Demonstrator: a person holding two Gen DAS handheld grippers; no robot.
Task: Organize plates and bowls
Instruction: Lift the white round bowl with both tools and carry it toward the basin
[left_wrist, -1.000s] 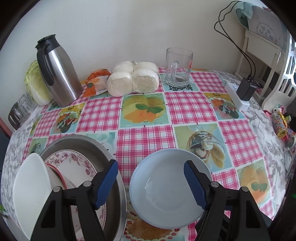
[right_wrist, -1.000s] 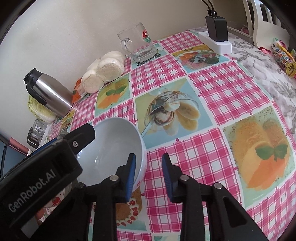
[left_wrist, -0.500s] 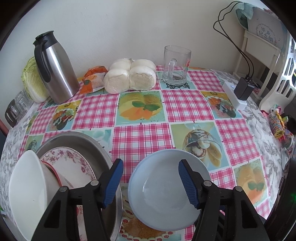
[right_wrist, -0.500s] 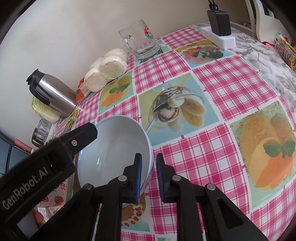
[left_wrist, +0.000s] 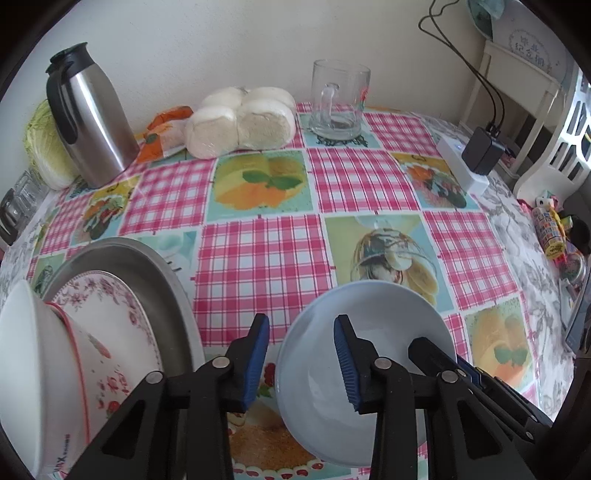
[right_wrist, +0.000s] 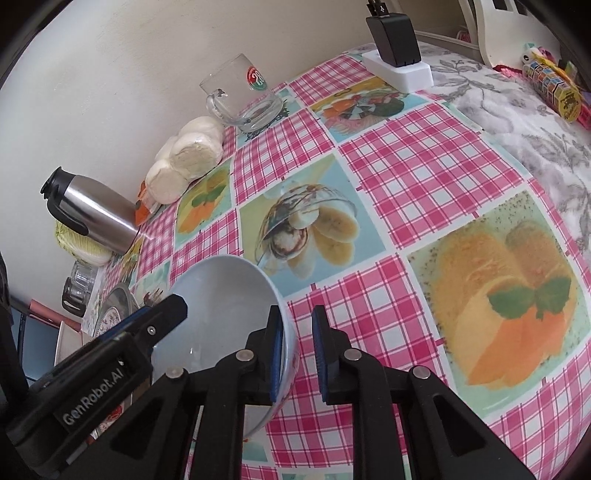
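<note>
L gripper (left_wrist: 301, 354) is low at the near edge of the table, pointing steeply down, jaws closing w/ the near-left rim of the pale blue bowl (left_wrist: 373, 325) between them: one blue pad sits outside the wall, the other inside. Can't tell that either pad presses on it yet. R gripper (right_wrist: 297, 350) is clenched on the opposite side of the same rim, inner finger inside the bowl, outer finger on the outside; a sliver of cloth shows by the outer tip, so contact looks lower on the pads. Bowl is empty and tilted, its R-gripper side higher, over the pink check tablecloth (left_wrist: 258, 258) near the front edge, just beside the steel basin (left_wrist: 147, 266). Whether the low side touches the cloth is hidden by the fingers. In the basin: a floral plate (left_wrist: 110, 295) leaning on the wall, and a white bowl (left_wrist: 22, 369) on its side against the plate, red-trimmed w/ a flower print. Further back by the wall, well apart from the bowl: steel thermos jug (left_wrist: 92, 118) w/ black handle, cabbage (left_wrist: 40, 147) behind it, orange packet (left_wrist: 162, 133), wrapped buns (left_wrist: 240, 122), glass mug (left_wrist: 338, 99), upright and empty. Far right: white power strip (left_wrist: 461, 162) w/ black charger (left_wrist: 482, 149) plugged in.
</note>
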